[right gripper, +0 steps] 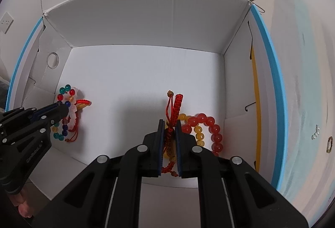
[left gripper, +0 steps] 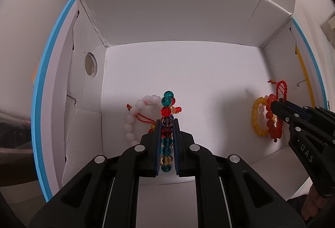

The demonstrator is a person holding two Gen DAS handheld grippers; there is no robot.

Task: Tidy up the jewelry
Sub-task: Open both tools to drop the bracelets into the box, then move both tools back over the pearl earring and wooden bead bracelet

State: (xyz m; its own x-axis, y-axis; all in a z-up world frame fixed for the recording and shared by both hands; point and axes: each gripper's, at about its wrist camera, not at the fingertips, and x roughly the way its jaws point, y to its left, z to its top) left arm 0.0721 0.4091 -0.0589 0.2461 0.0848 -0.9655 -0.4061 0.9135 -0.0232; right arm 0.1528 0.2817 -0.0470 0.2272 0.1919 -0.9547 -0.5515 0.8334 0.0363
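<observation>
A white cardboard box [left gripper: 180, 73] with its flaps open is seen from above, standing on a tabletop [right gripper: 297, 81] with a blue edge. Both hand-held grippers are pointed steeply down into it.

The left hand-held gripper [left gripper: 167, 123] is clenched on a multicoloured bead bracelet [left gripper: 166, 111], whose teal, red and amber beads are lined up between the jaws. Its far end is seen over the box floor at the left side, against a white bead bracelet [left gripper: 134, 115] with red cord that lies there.

The right hand-held gripper [right gripper: 169, 123] is clenched on a red cord bracelet [right gripper: 175, 108], whose braided part and knotted end stick out beyond the jaws. Just beside it, on the box floor at the right side, a red bead bracelet [right gripper: 211, 125] and a yellow bead bracelet [right gripper: 199, 133] are lying, touching each other.

Outside the box, on the tabletop to the right, two small pieces of jewelry [right gripper: 329, 144] are left; their kind cannot be told.
</observation>
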